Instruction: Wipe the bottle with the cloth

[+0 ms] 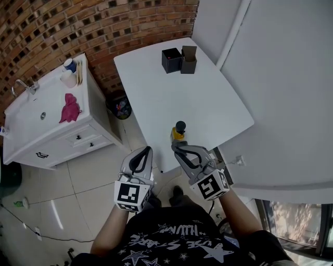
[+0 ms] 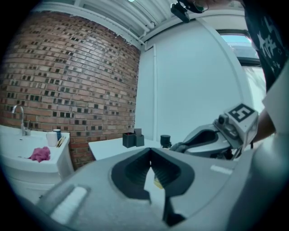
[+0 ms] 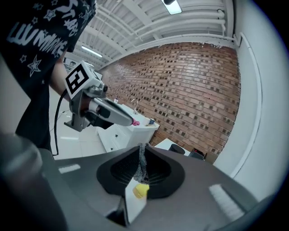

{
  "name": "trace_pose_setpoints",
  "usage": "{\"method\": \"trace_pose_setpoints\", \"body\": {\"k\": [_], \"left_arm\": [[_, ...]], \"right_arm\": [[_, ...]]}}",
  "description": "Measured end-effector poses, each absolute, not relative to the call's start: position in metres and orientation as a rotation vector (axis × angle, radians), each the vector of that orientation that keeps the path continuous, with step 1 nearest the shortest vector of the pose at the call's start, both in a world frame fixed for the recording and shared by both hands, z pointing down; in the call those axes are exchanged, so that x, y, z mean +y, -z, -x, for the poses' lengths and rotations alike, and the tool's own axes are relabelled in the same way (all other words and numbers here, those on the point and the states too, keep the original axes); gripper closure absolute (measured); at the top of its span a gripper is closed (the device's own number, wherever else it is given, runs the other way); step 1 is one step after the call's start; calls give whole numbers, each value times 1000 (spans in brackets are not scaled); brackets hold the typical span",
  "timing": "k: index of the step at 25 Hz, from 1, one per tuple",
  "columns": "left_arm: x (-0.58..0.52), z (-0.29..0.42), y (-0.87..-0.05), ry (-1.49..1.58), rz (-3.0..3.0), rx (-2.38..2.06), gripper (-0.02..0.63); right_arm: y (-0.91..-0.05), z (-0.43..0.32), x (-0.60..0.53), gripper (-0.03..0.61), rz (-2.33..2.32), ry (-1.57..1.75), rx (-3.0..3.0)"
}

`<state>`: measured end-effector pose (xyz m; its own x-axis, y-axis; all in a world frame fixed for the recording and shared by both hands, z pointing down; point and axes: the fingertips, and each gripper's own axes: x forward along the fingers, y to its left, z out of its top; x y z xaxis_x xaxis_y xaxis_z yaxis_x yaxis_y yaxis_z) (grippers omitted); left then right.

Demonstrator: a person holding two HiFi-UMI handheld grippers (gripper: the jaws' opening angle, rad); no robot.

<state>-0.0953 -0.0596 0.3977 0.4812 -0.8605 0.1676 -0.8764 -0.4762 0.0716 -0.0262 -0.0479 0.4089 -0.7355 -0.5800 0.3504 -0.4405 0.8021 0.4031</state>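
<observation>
Bottle (image 1: 178, 132) yellow, dark cap, upright near table (image 1: 208, 98) edge; left gripper (image 1: 148, 150), right gripper (image 1: 176, 148) both closed.

Light: bright, even, from ceiling lamp (image 3: 170, 5) above your right gripper (image 3: 141, 146) | shadows: soft | edges: fisheye-bent, vignetted | jaws: blurred

Black T-shirt (image 1: 171, 240) with white stars

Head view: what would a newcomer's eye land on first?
The bright pink cloth on the white sink cabinet at the left stands out most. It lies well apart from the yellow bottle with a black cap, which stands near the near edge of the white table. The left gripper and right gripper are held low by the person, jaws shut and empty.
</observation>
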Motion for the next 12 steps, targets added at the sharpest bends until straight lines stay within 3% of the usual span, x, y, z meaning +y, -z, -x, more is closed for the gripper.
{"method": "trace_pose_setpoints", "body": {"k": [12], "left_arm": [[-68, 89, -401, -203, -2572, -1523, 609]], "right_arm": [[-447, 23, -64, 540, -696, 376, -2519]]}}
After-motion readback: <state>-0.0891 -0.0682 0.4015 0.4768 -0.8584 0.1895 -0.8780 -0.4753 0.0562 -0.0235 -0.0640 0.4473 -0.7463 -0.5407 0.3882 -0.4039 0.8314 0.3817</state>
